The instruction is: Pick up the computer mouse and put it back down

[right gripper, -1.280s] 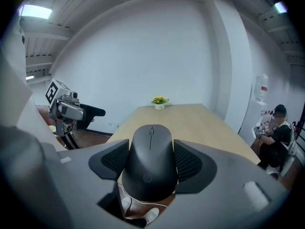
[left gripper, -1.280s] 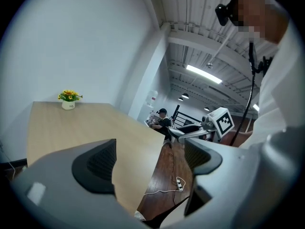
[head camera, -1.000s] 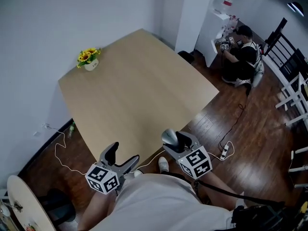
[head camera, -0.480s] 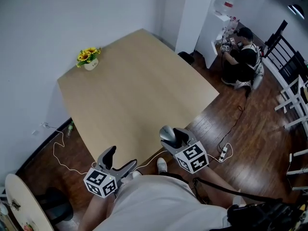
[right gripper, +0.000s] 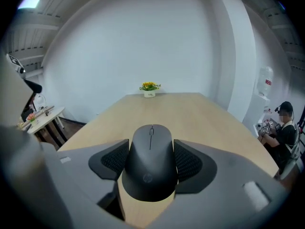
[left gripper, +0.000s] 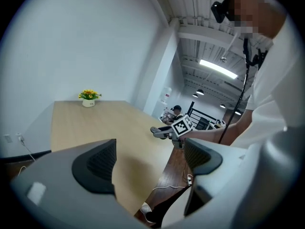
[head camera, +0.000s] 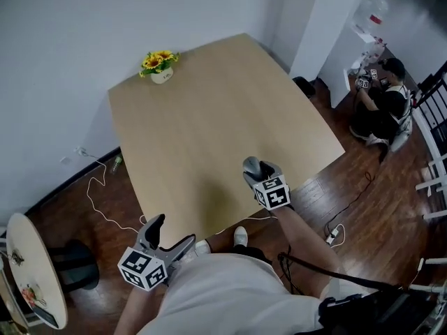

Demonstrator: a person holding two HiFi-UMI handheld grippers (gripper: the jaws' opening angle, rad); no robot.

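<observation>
My right gripper point(head camera: 253, 169) has its jaws clamped on the black computer mouse point(right gripper: 151, 161), at the lower centre of the head view over the wooden table's point(head camera: 202, 110) near edge. My left gripper point(head camera: 174, 230), at the lower left, has its jaws apart with nothing between them.

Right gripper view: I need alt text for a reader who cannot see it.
A dark computer mouse is clamped between the right gripper's two fingers, with a long wooden table stretching away behind it. A small pot of yellow flowers stands at the table's far end by a white wall.
</observation>
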